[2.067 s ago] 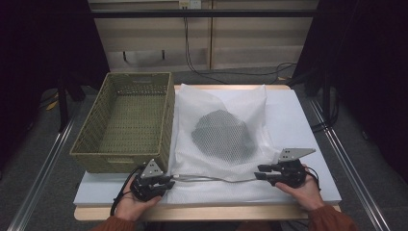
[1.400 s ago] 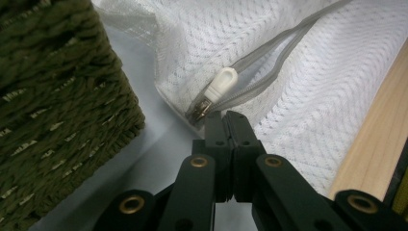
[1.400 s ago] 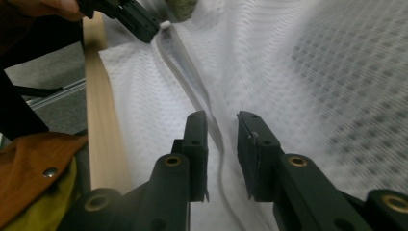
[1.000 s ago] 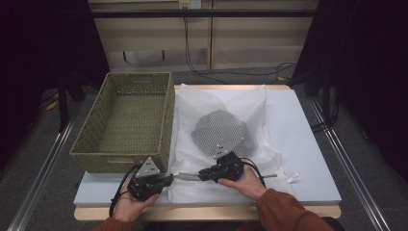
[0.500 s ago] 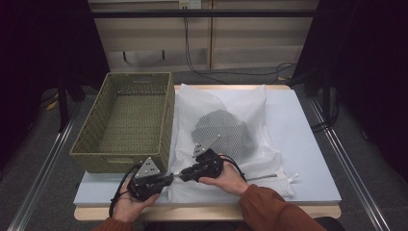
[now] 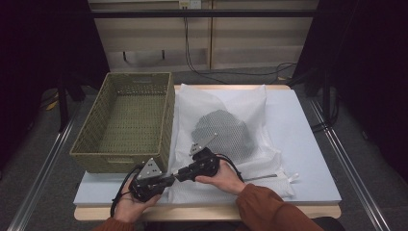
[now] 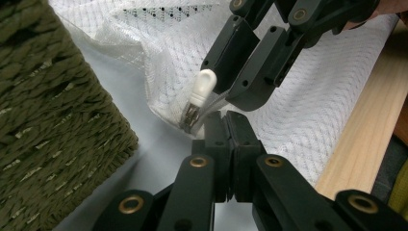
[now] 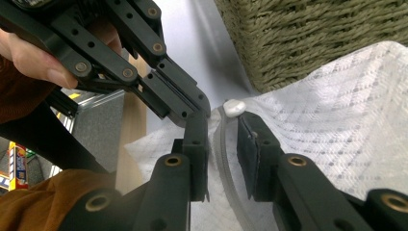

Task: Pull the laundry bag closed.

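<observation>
A white mesh bag with a dark garment inside lies on the table. My left gripper is at the bag's near left corner, shut on the end of the zipper tape. My right gripper points at it, tip to tip. Its jaws have just been opening and stand apart, with the zipper track running between the pads untouched. The white zipper pull sits just past the right fingertips, beside the left gripper. In the left gripper view the pull lies under the right gripper.
A woven olive basket stands left of the bag, close to both grippers. The light blue table top ends in a wooden front edge. A loose drawstring lies along the bag's near right edge.
My right gripper has travelled left along the bag's near edge, from the right corner to the left gripper. The bag's near edge went slack. My left gripper stayed in place.
</observation>
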Available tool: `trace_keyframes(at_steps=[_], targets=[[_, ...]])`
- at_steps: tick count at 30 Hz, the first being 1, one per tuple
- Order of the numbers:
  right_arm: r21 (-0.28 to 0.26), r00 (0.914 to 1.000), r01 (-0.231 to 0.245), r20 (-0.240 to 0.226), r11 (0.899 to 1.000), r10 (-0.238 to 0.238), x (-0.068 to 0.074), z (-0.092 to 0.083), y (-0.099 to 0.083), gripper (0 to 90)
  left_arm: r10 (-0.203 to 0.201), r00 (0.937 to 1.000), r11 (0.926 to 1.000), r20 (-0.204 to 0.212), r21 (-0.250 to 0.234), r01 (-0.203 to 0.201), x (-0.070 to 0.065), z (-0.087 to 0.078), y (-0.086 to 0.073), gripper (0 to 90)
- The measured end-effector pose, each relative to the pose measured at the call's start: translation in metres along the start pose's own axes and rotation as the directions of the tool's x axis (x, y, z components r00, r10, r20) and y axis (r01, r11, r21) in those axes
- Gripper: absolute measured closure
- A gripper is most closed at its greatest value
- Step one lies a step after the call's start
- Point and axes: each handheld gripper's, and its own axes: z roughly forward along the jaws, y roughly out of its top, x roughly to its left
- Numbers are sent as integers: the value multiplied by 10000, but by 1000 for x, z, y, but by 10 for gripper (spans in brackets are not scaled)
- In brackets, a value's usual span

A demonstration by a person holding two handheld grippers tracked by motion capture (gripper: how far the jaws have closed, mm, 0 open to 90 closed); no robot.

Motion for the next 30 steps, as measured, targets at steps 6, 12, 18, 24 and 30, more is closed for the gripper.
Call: trace_keyframes(at_steps=[6,12,18,24,30], targets=[[-27,10000,-73,-27,10000,73,-2,-2,0,740,162,9999,9999,-32,34,-162,-1,-2,1,883],[-32,9998,-199,-42,9998,199,-5,-4,-1,745,197,9998,9998,-19,-31,-197,-3,0,1,882],[7,9995,-263,-156,9997,263,-7,-1,-1,753,394,9992,9991,31,167,-394,-3,0,1,883],[16,9992,-305,-244,9995,305,-8,2,-1,767,362,9993,9992,40,179,-363,-4,0,0,883],[-72,9992,-338,-208,9994,337,-8,3,0,890,351,9993,9992,152,190,-354,-4,2,-1,884]])
